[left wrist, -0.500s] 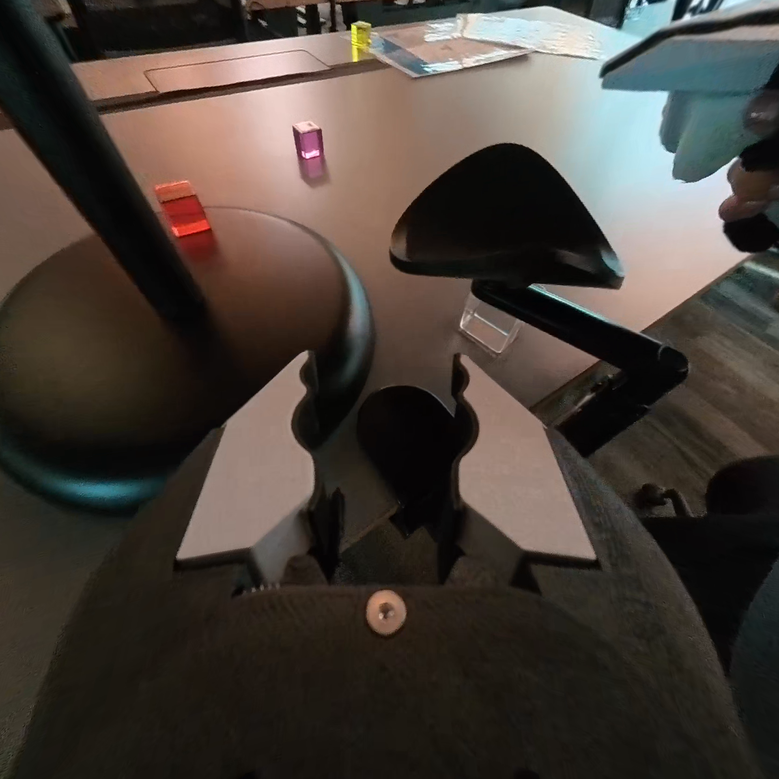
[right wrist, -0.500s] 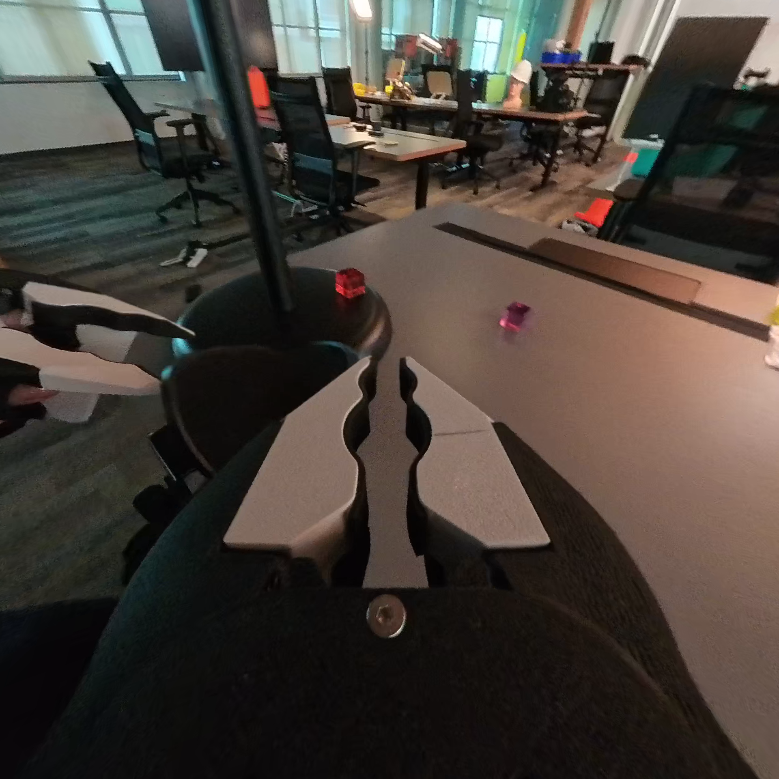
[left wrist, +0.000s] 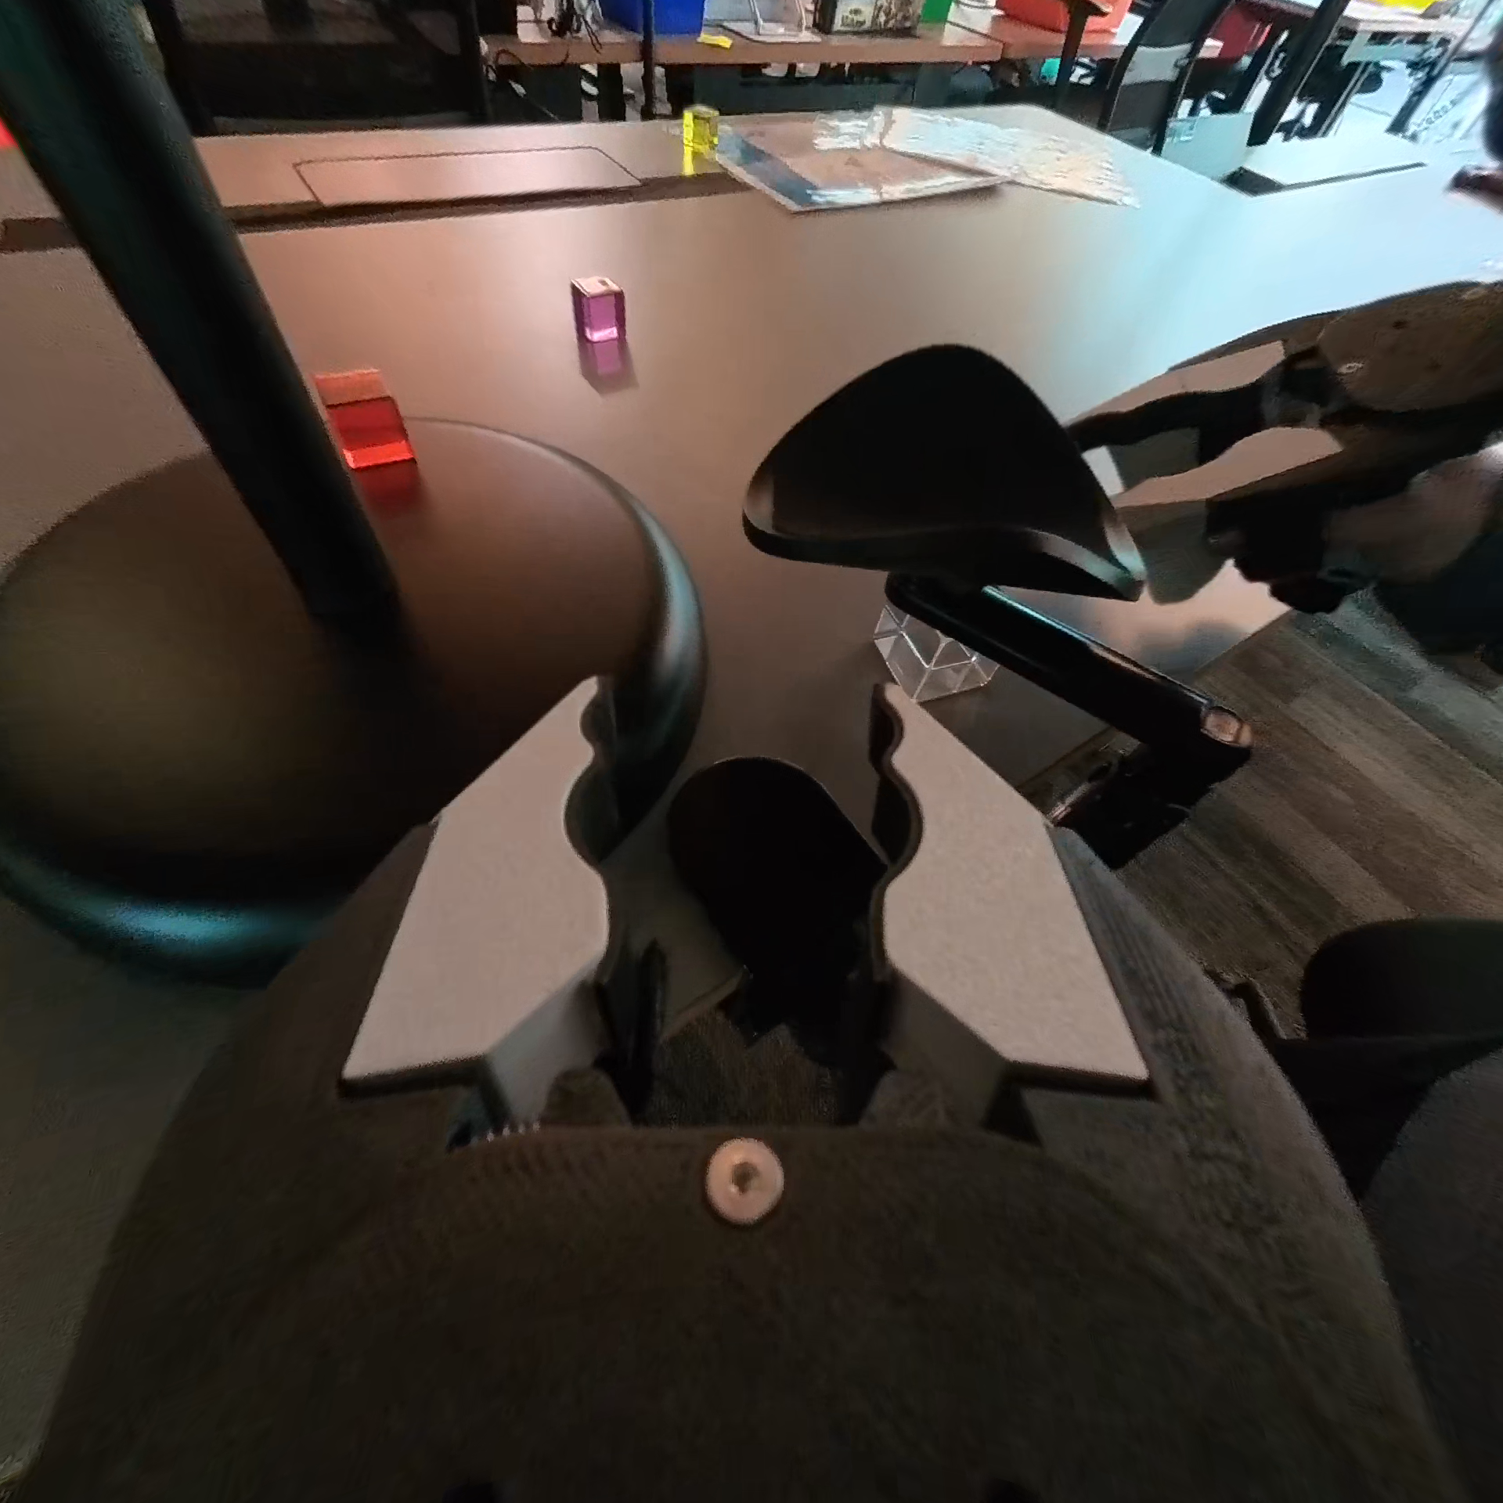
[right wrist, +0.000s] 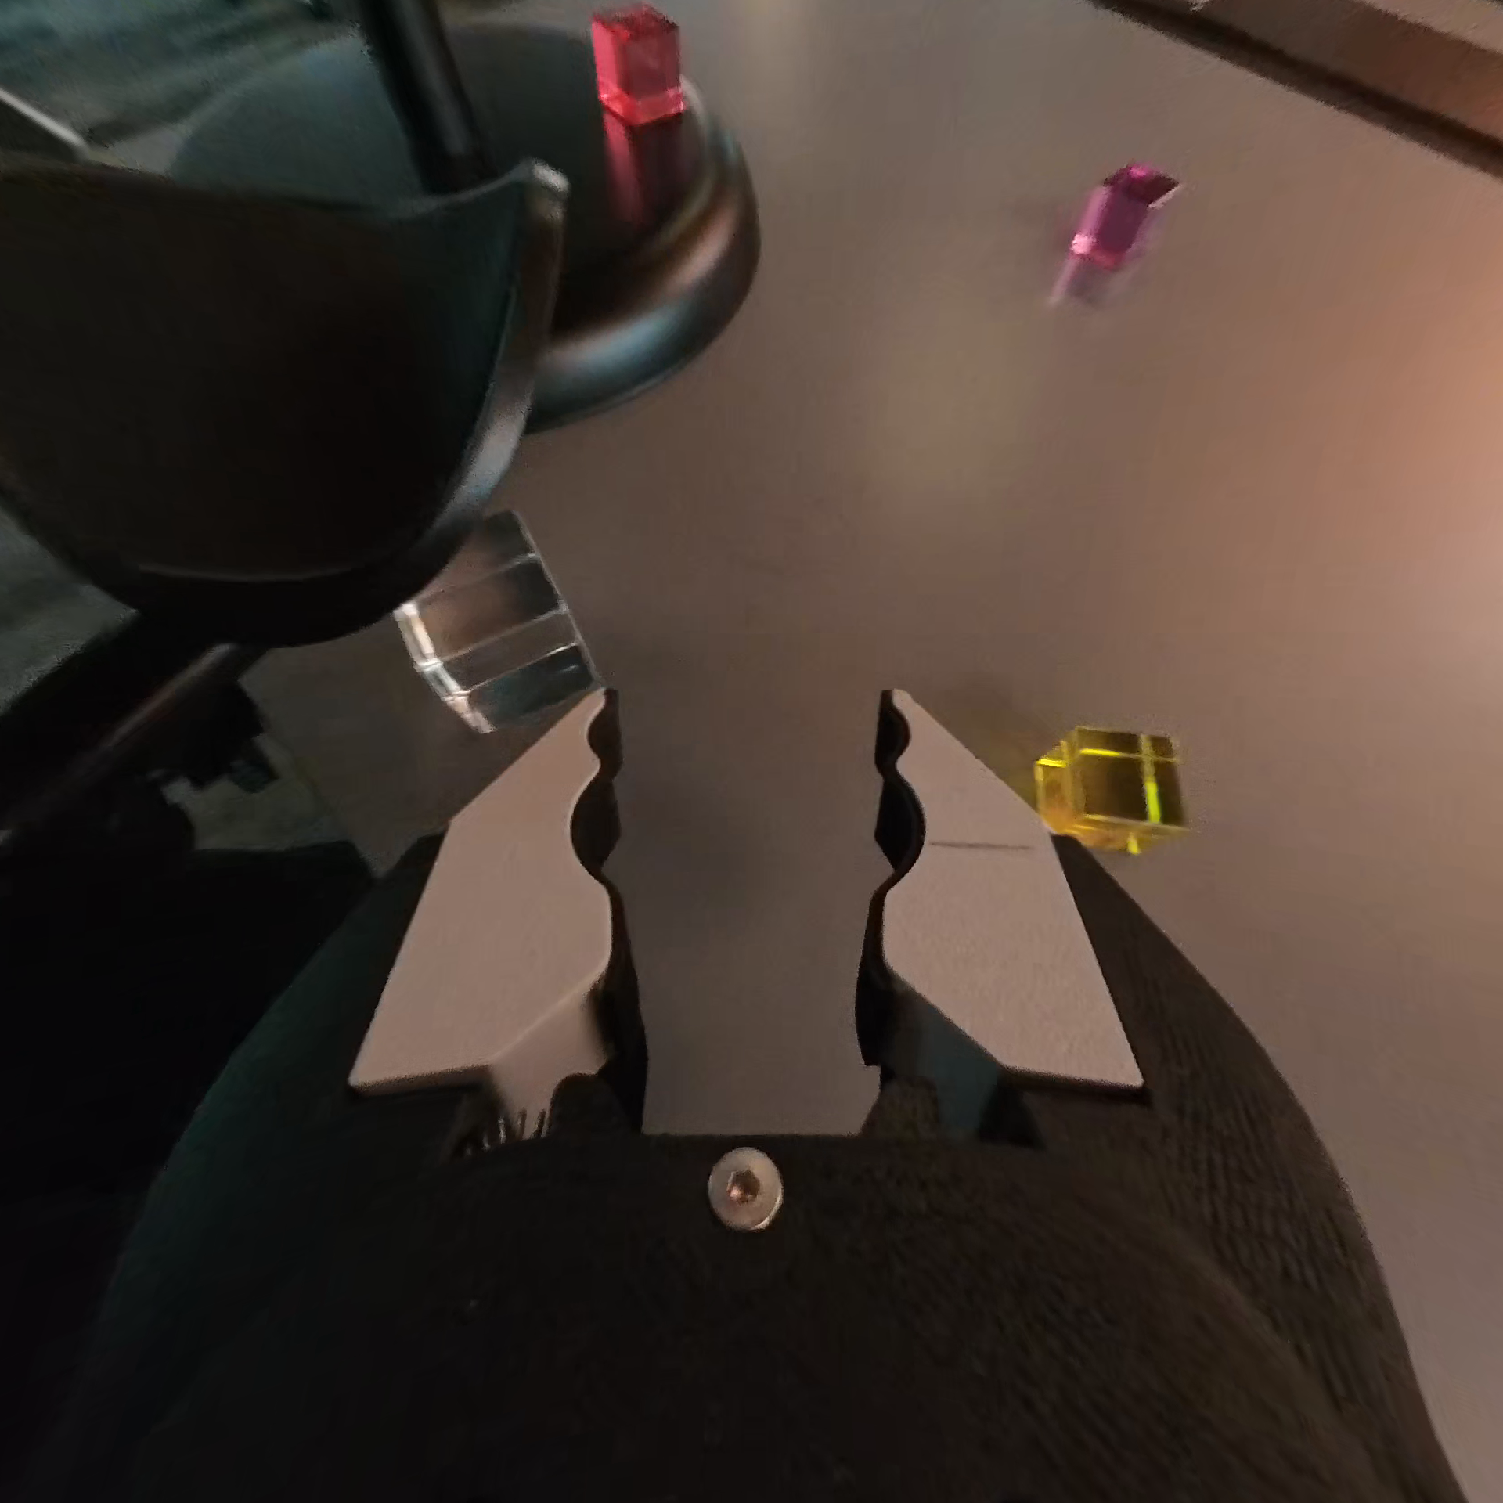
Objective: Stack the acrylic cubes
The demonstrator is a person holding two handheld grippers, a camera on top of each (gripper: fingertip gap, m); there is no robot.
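The heavy round stand base sits at the left part of the desk with its black pole rising from it, and a red cube lies at the base's far rim, where a knock to the pole could send it sliding. The left hand-held gripper hangs open with nothing between its fingers, its left finger close over the base's rim; a careless drop could, I judge, strike that rim. Farther toward the far edge stands a purple cube, well apart from everything.

At the near edge a black chair armrest juts over the desk and half covers a clear cube, so a reach for that cube risks catching the armrest or nudging the cube off the near edge. The right hand-held gripper is also open and empty over bare desk, its left fingertip just beside the clear cube and a yellow cube just beside its right finger. The right wrist view is blurred, so closing now would likely meet nothing, or clip one cube sideways and skid it away
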